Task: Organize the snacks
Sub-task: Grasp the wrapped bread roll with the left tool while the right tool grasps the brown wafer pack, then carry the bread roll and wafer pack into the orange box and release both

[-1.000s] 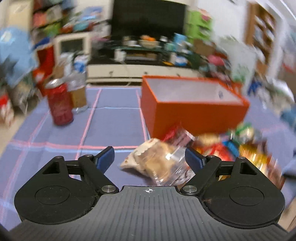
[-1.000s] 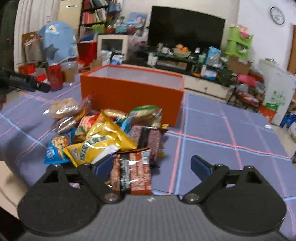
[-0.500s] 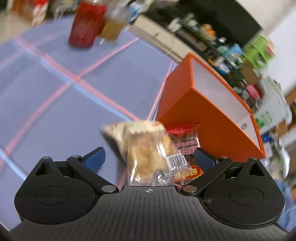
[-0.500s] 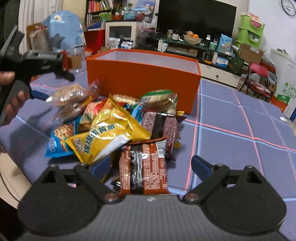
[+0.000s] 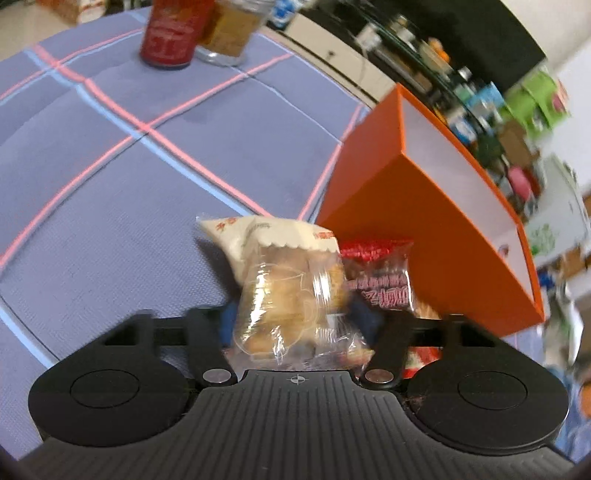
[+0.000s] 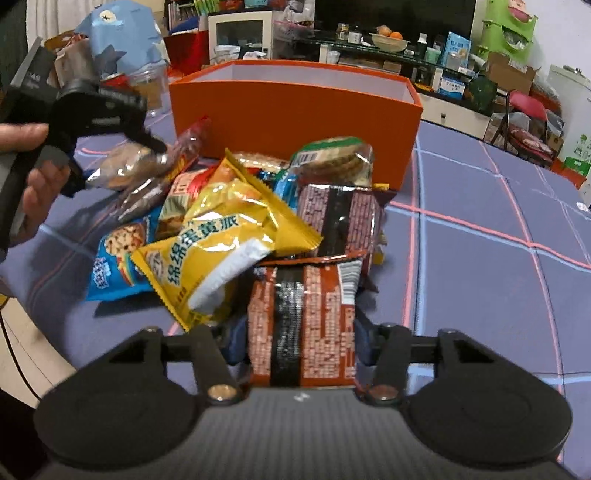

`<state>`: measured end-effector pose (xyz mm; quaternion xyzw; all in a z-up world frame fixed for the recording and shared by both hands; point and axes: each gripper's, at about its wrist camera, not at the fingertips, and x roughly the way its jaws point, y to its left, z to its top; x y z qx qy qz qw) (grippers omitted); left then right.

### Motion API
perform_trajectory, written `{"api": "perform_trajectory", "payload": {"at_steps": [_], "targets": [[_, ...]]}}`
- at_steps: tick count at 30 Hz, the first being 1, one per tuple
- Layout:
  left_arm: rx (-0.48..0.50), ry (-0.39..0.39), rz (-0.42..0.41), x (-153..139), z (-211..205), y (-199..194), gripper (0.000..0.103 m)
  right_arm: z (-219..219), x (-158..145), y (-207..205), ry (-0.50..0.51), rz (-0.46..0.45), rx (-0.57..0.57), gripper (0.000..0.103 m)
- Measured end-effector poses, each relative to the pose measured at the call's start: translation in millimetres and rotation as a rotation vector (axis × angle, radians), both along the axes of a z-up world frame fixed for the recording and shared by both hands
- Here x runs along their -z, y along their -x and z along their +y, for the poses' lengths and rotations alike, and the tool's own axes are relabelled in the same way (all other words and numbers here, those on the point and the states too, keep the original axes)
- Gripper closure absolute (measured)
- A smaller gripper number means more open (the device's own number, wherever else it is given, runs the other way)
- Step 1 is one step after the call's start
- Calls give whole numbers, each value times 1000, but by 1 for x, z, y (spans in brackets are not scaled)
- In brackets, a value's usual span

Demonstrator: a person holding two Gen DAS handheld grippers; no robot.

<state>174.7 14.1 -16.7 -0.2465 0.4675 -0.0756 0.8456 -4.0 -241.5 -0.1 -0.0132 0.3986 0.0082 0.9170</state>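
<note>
The left gripper (image 5: 291, 314) is clamped on a clear biscuit packet (image 5: 291, 291); the right gripper (image 6: 299, 332) pinches a brown wafer packet (image 6: 301, 321). Half a second ago, both were spread wide around their packets.

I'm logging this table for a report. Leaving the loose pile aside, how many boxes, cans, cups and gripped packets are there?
Open orange cardboard box: 1
Red drink can: 1
Clear cup of brown liquid: 1
Gripped packets: 2 (clear biscuit packet in left gripper, brown-and-black packet in right gripper)
Total: 5
</note>
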Motion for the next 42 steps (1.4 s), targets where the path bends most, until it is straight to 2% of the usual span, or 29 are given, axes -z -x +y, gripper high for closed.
{"api": "perform_trajectory", "payload": {"at_steps": [1, 9, 14, 16, 22, 25, 33, 42], "targets": [[11, -6, -10, -4, 2, 1, 93, -1, -1, 1, -4, 1, 2, 52], [67, -105, -147, -32, 8, 25, 96, -5, -4, 3, 2, -6, 11, 55], [97, -310, -316, -55, -11, 46, 96, 1, -13, 14, 77, -89, 24, 55], [111, -339, -342, -57, -16, 53, 96, 0, -19, 17, 96, -130, 34, 55], [144, -414, -367, -56, -28, 63, 96, 2, -30, 22, 154, -232, 72, 56], [158, -435, -378, -57, -34, 64, 96, -1, -38, 24, 151, -280, 95, 55], [227, -499, -426, -59, -55, 73, 96, -7, -37, 16, 97, -256, 110, 55], [227, -532, -417, -53, -56, 71, 96, -7, -36, 14, 85, -239, 117, 55]]}}
